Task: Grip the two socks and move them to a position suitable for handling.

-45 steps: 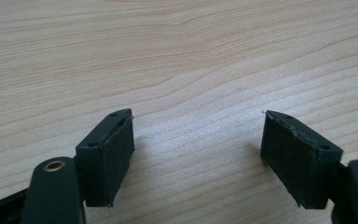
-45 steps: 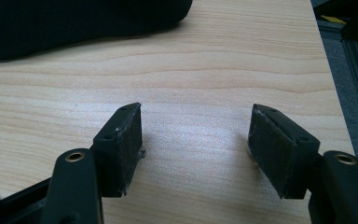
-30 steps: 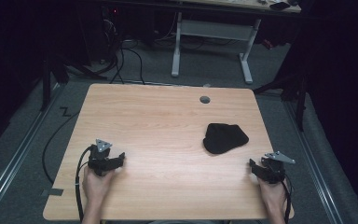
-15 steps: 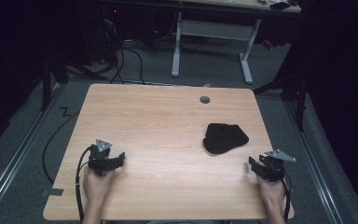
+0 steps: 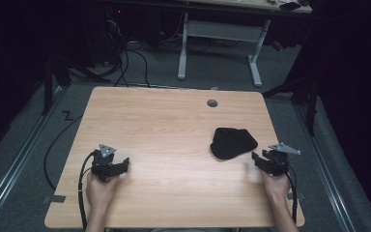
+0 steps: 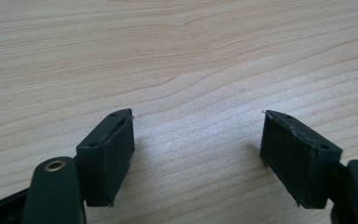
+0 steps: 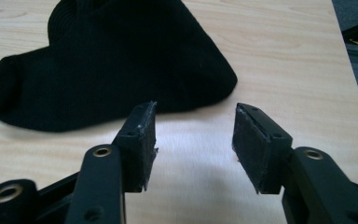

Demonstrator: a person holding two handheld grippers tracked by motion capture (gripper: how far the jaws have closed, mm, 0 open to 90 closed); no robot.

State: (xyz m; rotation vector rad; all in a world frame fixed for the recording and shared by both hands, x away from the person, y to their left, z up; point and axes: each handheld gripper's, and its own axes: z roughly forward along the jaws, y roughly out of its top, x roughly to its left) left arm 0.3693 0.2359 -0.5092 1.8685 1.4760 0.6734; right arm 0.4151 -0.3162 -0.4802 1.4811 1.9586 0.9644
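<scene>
On tabletop [image 5: 174,140]: black knitted sock [image 5: 233,143], untouched.
Right gripper [image 7: 193,140]: jaws apart, nearer sock than before.
Left gripper [image 6: 198,156]: jaws apart, unmoved.

Both tongs gape empty, left tongs [image 6: 198,156] wider, right tongs [image 7: 195,144] seemingly hovering low.

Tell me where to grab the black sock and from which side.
Grip the sock at its near edge, coming from the right tool, whose open jaws already face it. The sock lies flat on the table, so a thin rim probably pinches best.
</scene>
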